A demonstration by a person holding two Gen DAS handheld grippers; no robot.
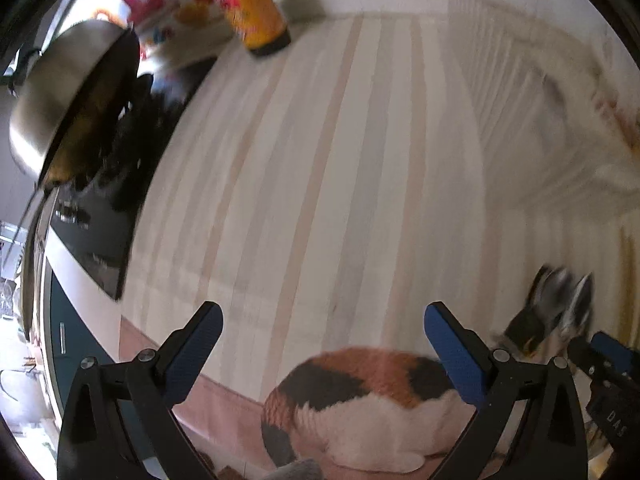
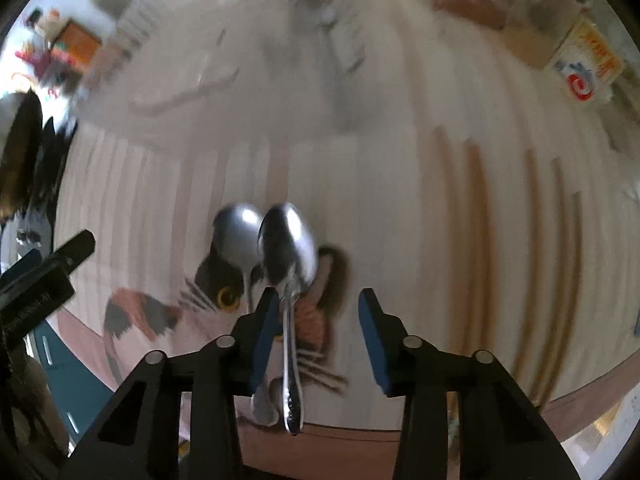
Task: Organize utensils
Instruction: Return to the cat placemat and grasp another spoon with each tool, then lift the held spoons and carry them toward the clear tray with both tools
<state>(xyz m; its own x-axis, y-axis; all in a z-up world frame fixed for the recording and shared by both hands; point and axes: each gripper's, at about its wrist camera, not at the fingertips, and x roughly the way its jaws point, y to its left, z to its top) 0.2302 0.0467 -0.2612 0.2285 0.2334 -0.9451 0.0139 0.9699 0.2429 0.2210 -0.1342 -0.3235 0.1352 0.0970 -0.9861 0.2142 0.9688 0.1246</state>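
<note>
Two metal spoons (image 2: 280,248) lie side by side on the cat-print mat at the counter's front edge, bowls pointing away. My right gripper (image 2: 316,320) is open around their handles, its left pad next to them, the right pad well apart. The spoons also show blurred in the left wrist view (image 1: 560,300), with the right gripper (image 1: 600,360) beside them. My left gripper (image 1: 322,336) is open and empty above the mat's cat picture (image 1: 360,392). A blurred utensil tray (image 2: 208,80) with utensils lies at the far side.
A steel pan (image 1: 68,96) stands on a black stove (image 1: 100,216) at the left. An orange tin (image 1: 252,8) stands at the back. A white rack (image 1: 540,100) is at the right. A printed box (image 2: 584,68) lies at the far right.
</note>
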